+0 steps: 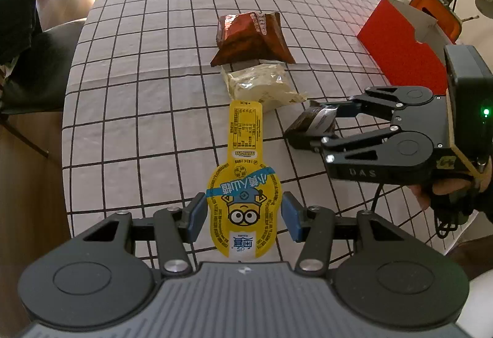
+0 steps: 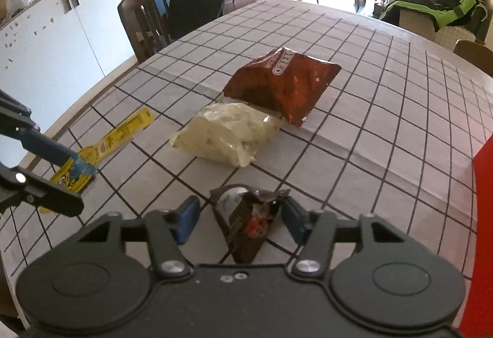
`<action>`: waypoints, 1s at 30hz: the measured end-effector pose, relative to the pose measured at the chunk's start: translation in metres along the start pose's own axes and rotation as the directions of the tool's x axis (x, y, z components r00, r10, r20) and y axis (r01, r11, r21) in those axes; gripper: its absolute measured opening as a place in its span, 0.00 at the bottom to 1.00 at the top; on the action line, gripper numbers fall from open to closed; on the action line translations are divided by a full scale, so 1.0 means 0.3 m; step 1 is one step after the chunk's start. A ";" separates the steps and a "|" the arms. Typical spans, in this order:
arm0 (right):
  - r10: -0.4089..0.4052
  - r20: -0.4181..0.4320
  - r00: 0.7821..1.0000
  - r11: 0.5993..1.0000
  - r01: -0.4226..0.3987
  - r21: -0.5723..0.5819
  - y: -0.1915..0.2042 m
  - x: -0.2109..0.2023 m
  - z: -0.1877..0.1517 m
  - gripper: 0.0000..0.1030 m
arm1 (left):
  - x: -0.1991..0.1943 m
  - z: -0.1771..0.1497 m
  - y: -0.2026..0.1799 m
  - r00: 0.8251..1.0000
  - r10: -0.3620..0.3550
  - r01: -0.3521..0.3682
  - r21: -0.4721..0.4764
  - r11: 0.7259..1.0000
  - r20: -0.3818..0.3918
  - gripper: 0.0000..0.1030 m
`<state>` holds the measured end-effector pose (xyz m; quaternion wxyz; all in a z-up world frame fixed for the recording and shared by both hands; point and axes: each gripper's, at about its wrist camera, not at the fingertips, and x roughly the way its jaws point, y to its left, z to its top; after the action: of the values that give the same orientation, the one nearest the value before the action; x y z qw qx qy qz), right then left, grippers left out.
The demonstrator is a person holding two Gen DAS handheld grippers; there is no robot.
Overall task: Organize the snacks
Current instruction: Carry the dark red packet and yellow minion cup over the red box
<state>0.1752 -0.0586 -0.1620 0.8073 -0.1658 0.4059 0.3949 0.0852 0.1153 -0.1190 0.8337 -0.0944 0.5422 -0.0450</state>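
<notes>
From the left wrist: left hand-held gripper (image 1: 245,214) pinching yellow pouch (image 1: 245,177) above checked tabletop (image 1: 138,91); red bag (image 1: 251,39) and pale packet (image 1: 265,88) lying beyond, touching; red box (image 1: 400,51) at right, contents unseen. From the right wrist: right hand-held gripper (image 2: 240,222) partly spread around dark packet (image 2: 251,224), far pad touching, near pad apart.

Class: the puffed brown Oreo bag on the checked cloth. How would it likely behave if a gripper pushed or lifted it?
The Oreo bag looks air-filled, so probably light and easily slid. Its glossy crinkled foil may slip and dent under fingers. Contents could crush.
</notes>
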 end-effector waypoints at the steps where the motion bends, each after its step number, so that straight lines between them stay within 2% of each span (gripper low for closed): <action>1: -0.004 0.004 1.000 1.000 0.004 0.001 0.001 -0.002 -0.002 0.45 | -0.002 0.000 -0.002 1.000 0.000 0.000 0.002 1.000 0.002 0.50; 4: 0.005 0.023 1.000 1.000 -0.005 0.009 -0.003 -0.016 -0.010 0.38 | -0.006 0.002 -0.009 1.000 0.000 0.000 0.008 1.000 0.007 0.50; 10: -0.011 0.069 0.998 0.999 0.008 0.044 -0.010 -0.084 -0.034 0.36 | -0.018 0.024 -0.024 1.000 -0.007 0.007 0.021 1.000 0.025 0.50; 17: -0.048 0.121 0.992 0.994 0.036 0.103 -0.038 -0.227 -0.036 0.35 | -0.038 0.080 -0.091 0.998 -0.026 0.023 0.056 0.998 0.061 0.50; 23: -0.108 0.166 0.980 0.988 0.087 0.128 -0.079 -0.382 -0.039 0.35 | -0.053 0.153 -0.210 0.995 -0.061 0.051 0.122 0.991 0.083 0.50; 30: -0.188 0.180 0.965 0.971 0.155 0.183 -0.197 -0.540 -0.048 0.35 | -0.059 0.254 -0.397 0.987 -0.111 0.088 0.181 0.980 0.118 0.50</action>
<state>0.1551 -0.1859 -0.0467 0.8857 -0.0926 0.3400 0.3022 0.1508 0.0102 -0.0487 0.8685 -0.0504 0.4762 -0.1281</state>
